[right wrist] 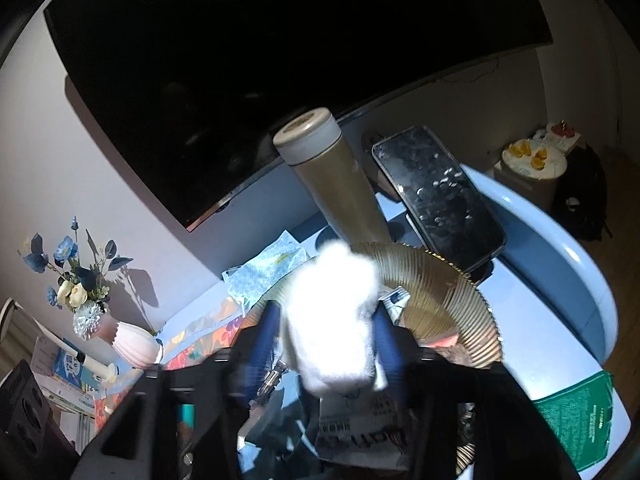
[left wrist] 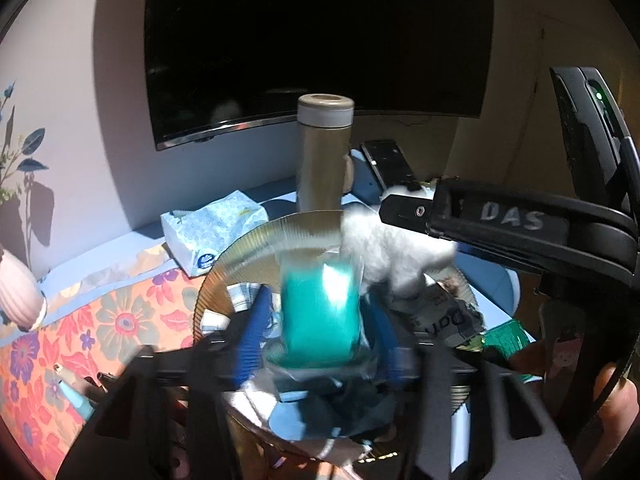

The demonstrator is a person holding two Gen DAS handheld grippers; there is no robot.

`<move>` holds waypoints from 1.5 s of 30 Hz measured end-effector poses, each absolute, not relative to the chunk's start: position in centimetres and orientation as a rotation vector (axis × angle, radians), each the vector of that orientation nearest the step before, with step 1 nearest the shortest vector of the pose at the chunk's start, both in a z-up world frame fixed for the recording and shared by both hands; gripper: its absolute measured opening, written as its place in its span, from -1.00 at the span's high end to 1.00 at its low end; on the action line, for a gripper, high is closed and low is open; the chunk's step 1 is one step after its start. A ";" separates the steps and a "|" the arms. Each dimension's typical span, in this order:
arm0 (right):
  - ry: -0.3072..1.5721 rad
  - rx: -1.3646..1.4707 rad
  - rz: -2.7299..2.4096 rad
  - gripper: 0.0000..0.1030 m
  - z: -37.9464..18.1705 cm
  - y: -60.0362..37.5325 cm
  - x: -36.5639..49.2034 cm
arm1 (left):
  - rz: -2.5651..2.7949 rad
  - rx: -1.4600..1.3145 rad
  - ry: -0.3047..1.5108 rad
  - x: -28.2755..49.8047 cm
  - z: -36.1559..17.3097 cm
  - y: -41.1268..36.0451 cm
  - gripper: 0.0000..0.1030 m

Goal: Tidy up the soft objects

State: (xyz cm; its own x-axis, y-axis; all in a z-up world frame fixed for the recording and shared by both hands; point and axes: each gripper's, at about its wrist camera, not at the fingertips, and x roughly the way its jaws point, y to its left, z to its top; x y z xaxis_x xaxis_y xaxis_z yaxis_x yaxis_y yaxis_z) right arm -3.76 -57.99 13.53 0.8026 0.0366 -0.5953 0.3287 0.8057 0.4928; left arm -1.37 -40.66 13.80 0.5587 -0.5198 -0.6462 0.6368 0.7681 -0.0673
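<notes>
Left wrist view: left gripper [left wrist: 320, 322] spread around upright teal plastic-wrapped sponge [left wrist: 318, 312], long axis vertical, over ribbed glass bowl [left wrist: 240, 248]. Right gripper [right wrist: 326, 336] spread around white fluffy plush toy [right wrist: 332, 312].

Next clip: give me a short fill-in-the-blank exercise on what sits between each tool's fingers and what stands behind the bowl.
1. Between the left tool's fingers sits a plastic-wrapped item coloured ____.
2. Between the right tool's fingers sits a fluffy toy coloured ____.
3. Both items are over a ribbed ____ bowl.
4. Behind the bowl a tall tan ____ stands upright, near a phone.

Missing words: teal; white; glass; flask
</notes>
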 end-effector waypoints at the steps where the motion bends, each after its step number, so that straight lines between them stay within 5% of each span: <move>1: 0.626 0.638 -0.168 -0.30 13.4 -58.2 -3.8 | -0.690 0.177 0.690 -1.4 13.9 -40.6 -0.33; 5: 0.614 0.644 -0.174 -0.30 13.3 -58.4 -4.8 | -0.688 0.196 0.635 -2.6 14.7 -40.4 -0.48; 18: 0.610 0.592 -0.160 -0.30 15.4 -54.7 -10.1 | -0.708 0.131 0.616 -6.6 17.5 -35.9 -0.48; 32: 0.681 0.460 -0.129 -0.32 15.2 -43.7 -14.9 | -0.568 0.113 0.650 -10.8 16.9 -24.5 -0.48; 45: 0.795 0.292 0.108 -0.32 12.2 -28.6 -10.5 | -0.096 0.147 0.666 -9.1 14.5 -9.1 -0.48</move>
